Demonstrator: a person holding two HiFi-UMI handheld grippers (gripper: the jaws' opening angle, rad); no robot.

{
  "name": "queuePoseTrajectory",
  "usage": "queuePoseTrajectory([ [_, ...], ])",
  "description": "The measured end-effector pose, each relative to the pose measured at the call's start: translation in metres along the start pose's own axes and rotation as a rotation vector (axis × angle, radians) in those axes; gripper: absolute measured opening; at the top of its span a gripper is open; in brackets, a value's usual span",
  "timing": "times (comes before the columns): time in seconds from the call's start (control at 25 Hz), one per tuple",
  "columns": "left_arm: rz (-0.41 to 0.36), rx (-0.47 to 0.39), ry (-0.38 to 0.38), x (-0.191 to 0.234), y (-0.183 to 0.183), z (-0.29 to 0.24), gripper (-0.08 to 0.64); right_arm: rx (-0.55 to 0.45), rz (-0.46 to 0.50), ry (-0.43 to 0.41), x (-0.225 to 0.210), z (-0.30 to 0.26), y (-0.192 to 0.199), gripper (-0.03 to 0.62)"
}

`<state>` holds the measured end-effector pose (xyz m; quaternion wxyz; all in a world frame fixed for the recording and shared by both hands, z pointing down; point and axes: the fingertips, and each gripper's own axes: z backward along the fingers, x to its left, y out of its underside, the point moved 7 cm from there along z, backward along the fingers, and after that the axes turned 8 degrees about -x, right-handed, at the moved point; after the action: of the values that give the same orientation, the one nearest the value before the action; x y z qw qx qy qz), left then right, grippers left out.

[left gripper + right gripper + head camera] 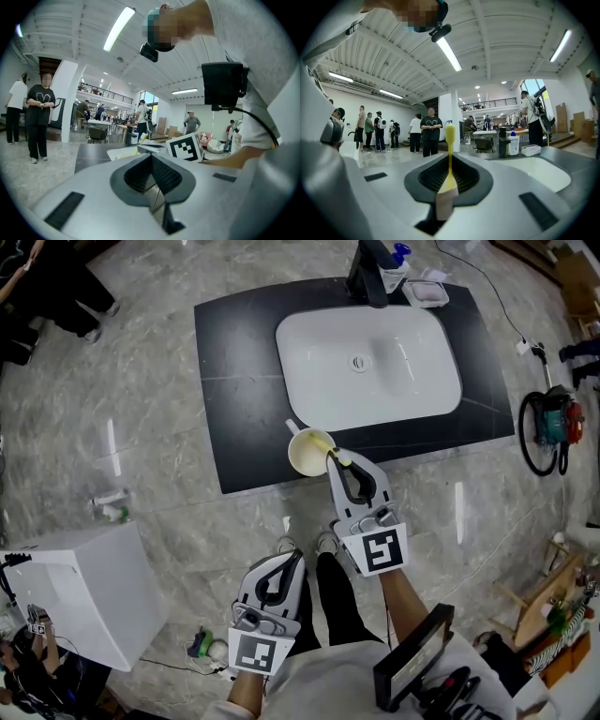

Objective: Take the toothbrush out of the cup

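Note:
A cream cup [307, 454] stands on the dark counter [244, 343], just in front of the white basin. A yellow toothbrush [325, 446] leans over the cup's right rim, its far end still inside the cup. My right gripper [336, 457] is shut on its near end at the rim. In the right gripper view the yellow toothbrush [449, 140] stands pinched between the pads of that gripper [450, 161]. My left gripper [296, 556] hangs low by the person's legs, away from the counter. In its own view the left gripper [151, 159] is shut on nothing.
The white basin [367, 367] fills the counter's middle, with a black faucet [368, 273] and a small tray [426, 293] behind it. A white box [80, 592] stands on the floor at left. A wheeled machine [553, 427] sits at right. Several people stand in the background.

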<state>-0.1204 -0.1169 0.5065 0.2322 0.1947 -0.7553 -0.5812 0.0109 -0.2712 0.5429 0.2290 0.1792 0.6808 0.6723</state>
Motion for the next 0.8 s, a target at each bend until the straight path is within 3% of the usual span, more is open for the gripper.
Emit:
queuePoseTrajectory([
  [0.2, -0.007, -0.012, -0.001, -0.002, -0.005, 0.003, 0.003, -0.032, 0.033, -0.017, 0.001, 0.004, -0.007, 0.026],
  [0.4, -0.005, -0.037, -0.015, -0.004, -0.015, 0.006, 0.004, -0.126, -0.019, 0.017, 0.007, 0.005, -0.036, 0.026],
  [0.64, -0.008, -0.099, -0.031, -0.012, -0.042, 0.011, 0.003, -0.102, 0.036, -0.001, 0.012, 0.027, -0.067, 0.026],
  [0.72, -0.153, -0.073, 0.036, -0.015, -0.053, 0.013, 0.003, -0.132, 0.036, 0.005, 0.014, 0.030, -0.083, 0.026],
  [0.8, -0.293, -0.047, 0.094, -0.017, -0.065, 0.017, 0.004, -0.085, 0.071, 0.001, 0.016, 0.035, -0.090, 0.026],
])
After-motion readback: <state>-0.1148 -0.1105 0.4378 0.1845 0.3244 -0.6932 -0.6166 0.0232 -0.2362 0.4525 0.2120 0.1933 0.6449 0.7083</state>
